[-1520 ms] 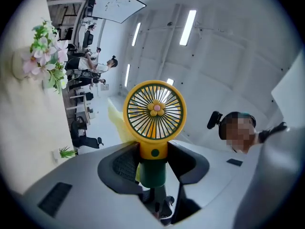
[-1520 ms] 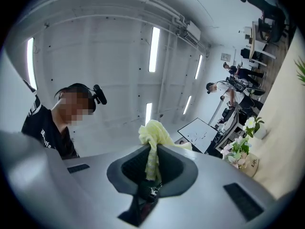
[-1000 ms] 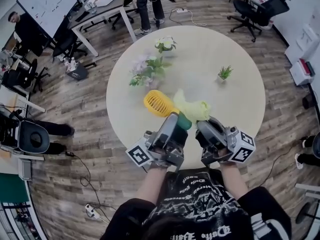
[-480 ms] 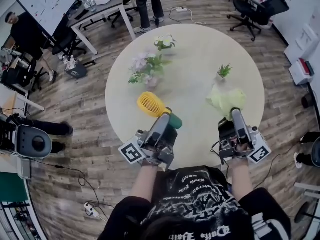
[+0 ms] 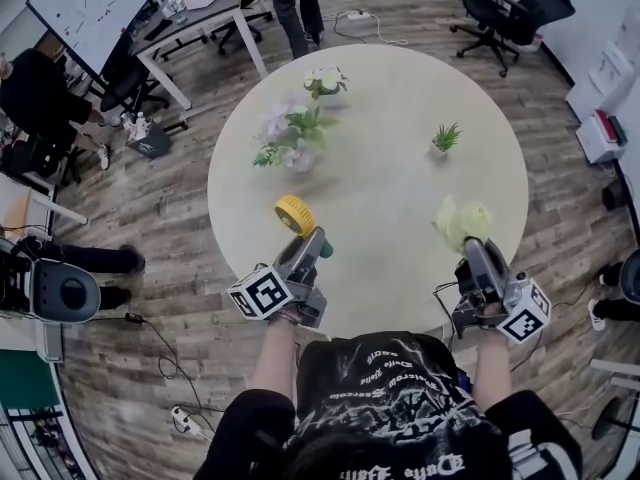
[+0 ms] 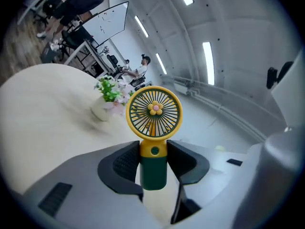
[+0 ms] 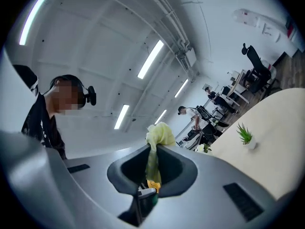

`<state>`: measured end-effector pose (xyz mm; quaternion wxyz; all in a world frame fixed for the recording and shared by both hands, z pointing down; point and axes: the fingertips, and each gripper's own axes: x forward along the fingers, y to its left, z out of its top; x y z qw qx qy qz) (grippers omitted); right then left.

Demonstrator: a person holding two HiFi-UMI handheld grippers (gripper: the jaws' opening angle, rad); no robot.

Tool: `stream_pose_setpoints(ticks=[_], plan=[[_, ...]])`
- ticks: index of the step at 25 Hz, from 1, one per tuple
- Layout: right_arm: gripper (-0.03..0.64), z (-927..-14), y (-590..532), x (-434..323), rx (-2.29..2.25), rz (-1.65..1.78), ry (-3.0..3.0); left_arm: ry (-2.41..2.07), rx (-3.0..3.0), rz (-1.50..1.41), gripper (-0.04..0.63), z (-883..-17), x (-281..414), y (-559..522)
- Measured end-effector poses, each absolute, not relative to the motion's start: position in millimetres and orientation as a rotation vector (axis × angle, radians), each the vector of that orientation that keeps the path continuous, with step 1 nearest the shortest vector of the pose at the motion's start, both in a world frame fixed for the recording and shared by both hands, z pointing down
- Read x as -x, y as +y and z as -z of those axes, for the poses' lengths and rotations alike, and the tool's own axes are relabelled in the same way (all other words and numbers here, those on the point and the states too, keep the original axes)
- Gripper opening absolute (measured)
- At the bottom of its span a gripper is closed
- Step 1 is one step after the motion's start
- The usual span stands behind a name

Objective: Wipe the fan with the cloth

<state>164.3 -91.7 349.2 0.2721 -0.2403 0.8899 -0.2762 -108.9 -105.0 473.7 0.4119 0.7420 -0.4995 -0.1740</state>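
At the near edge of the round table (image 5: 400, 108), the left gripper (image 5: 318, 245) was clamped on the green handle of the yellow fan (image 5: 295, 214), its round head sticking out past the jaws. Well apart to the right, the right gripper (image 5: 470, 245) pinched the yellow-green cloth (image 5: 458, 218), which bunched above its tips.
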Motion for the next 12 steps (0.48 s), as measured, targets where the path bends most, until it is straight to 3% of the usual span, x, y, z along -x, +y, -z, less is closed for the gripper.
stream_pose_setpoints(ticks=[12], plan=[[0.037,-372.5,-85.0,-135.3,0.671,0.764,2.599,-1.355,-1.898,-0.666,0.195,-578.8,89.8,-105.3]])
